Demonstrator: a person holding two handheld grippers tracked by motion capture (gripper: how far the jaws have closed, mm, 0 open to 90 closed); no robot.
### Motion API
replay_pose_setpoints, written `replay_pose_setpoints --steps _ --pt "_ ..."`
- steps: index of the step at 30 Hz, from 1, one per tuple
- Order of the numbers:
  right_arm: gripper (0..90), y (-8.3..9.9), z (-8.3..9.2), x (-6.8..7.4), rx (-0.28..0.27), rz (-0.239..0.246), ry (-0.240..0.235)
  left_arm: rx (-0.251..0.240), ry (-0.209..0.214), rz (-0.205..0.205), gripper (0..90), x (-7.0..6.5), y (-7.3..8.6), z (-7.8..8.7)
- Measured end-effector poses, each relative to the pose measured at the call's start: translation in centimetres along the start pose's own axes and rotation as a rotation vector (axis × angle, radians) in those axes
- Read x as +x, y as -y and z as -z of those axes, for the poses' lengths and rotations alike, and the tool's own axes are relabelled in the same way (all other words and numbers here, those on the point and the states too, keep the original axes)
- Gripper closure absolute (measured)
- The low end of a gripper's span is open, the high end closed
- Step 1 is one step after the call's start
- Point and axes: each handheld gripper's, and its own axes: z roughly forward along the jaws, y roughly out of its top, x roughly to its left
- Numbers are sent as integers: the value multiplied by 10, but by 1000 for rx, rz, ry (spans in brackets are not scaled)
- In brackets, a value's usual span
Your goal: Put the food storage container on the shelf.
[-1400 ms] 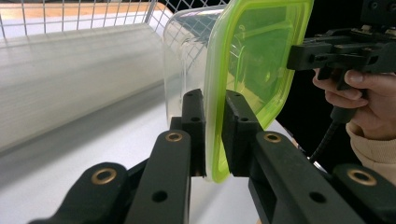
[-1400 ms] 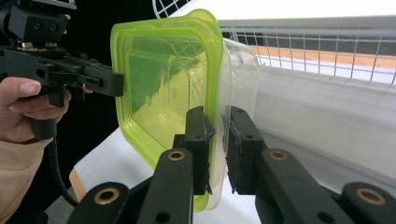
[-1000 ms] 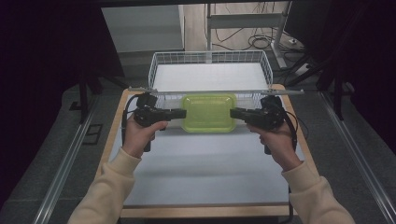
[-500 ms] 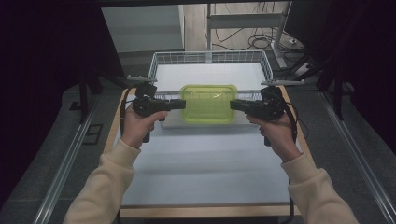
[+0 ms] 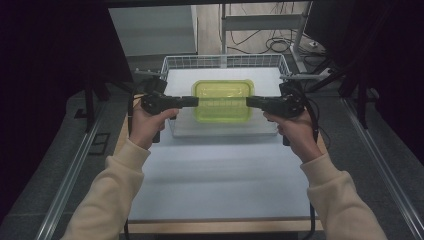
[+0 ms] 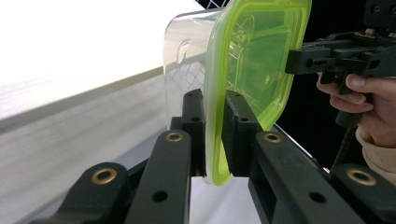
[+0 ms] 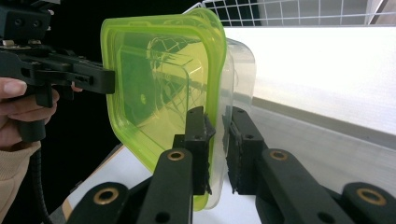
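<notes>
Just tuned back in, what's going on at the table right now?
A person holds a clear container with a green lid between two handheld grippers. The left gripper is clamped on one end of the lid's rim, the right gripper on the opposite end. The container hangs level in the air above the white wire basket at the table's far end.

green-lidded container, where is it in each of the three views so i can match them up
High view: the green-lidded container sits at upper centre, held from both sides above the wire basket.
Left gripper view: it fills the upper centre, its lid rim clamped between the near jaws.
Right gripper view: it stands left of centre, rim between the near jaws.
Shared landmark: the wire basket, whose mesh also shows at the top of both gripper views.
</notes>
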Motion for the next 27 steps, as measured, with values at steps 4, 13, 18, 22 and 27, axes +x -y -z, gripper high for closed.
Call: replay_pose_setpoints --steps 4,13,18,22,27 --pt "799 -6 -3 -3 -1 -7 -4 -2 -4 -3 808 2 -8 1" --pt "799 -24 -8 -8 0 -10 -5 -7 -10 -4 808 9 -24 0" --pt "799 -33 -14 -16 11 -31 6 -9 -22 -7 808 15 -33 -6" --pt "800 -41 -19 -23 4 -49 19 -6 -22 16 807 24 -41 -14" --pt "800 -48 -28 -32 16 -69 40 4 -6 47 807 40 -46 -25"
